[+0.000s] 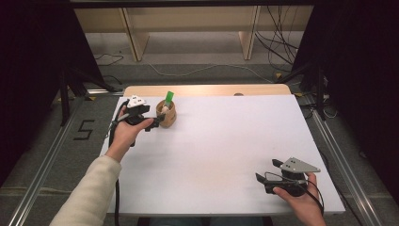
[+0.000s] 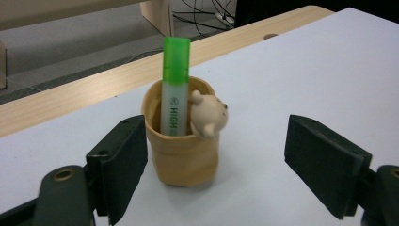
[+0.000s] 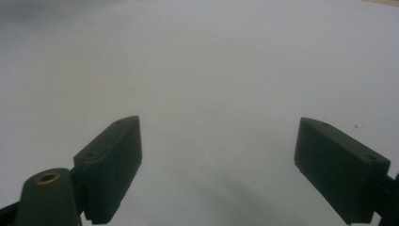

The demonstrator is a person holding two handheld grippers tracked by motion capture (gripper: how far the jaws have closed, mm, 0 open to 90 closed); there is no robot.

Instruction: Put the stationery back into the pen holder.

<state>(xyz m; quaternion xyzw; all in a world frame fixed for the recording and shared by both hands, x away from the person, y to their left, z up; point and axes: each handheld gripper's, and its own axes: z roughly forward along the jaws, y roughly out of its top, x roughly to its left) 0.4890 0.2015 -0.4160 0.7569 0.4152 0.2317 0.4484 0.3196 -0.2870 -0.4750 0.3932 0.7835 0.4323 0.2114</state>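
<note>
**Left tool released beside the pen pouch**

A tan pouch (image 2: 181, 150) stands upright near the far left corner of the white surface (image 1: 226, 141), with a small bear head (image 2: 208, 118) fixed on its rim. A green highlighter (image 2: 175, 84) sits upright inside it, cap upward, leaning against the back wall of the pouch. The left tool (image 2: 214, 165) is released, its jaws spread wide; the pouch stands between them and slightly ahead, close to one jaw, with a clear gap to the other. From the high view the left tool (image 1: 151, 123) lies just beside the pouch (image 1: 167, 114), held by a hand in a cream sleeve (image 1: 91, 193). The right tool (image 1: 266, 172) rests well apart at the near right of the surface, also released, its jaws wide over bare white surface with nothing between them
</note>
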